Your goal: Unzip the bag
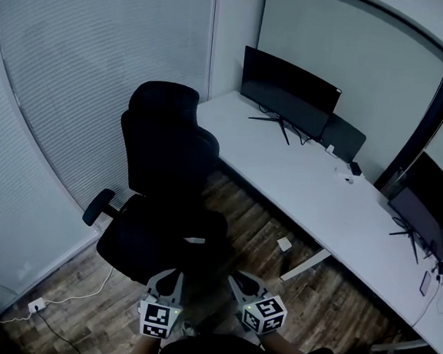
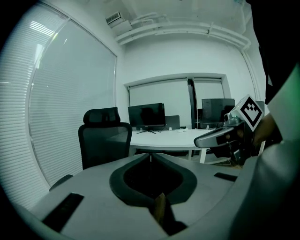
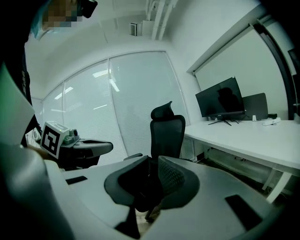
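No bag shows in any view. Both grippers are held low in front of the person, over the wooden floor and just short of a black office chair [image 1: 167, 183]. My left gripper [image 1: 173, 273] has its jaws together with nothing between them, and its own view shows the tips of the left gripper [image 2: 150, 155] meeting. My right gripper [image 1: 237, 279] is likewise shut and empty. In the right gripper view the tips of the right gripper [image 3: 153, 158] meet in front of the chair [image 3: 166, 131]. Each gripper sees the other beside it.
A long white desk [image 1: 313, 188] runs along the right wall with two dark monitors [image 1: 289, 92] [image 1: 428, 206] and small items. A cable and power strip [image 1: 37, 304] lie on the floor at the left. Blinds cover the glass wall behind the chair.
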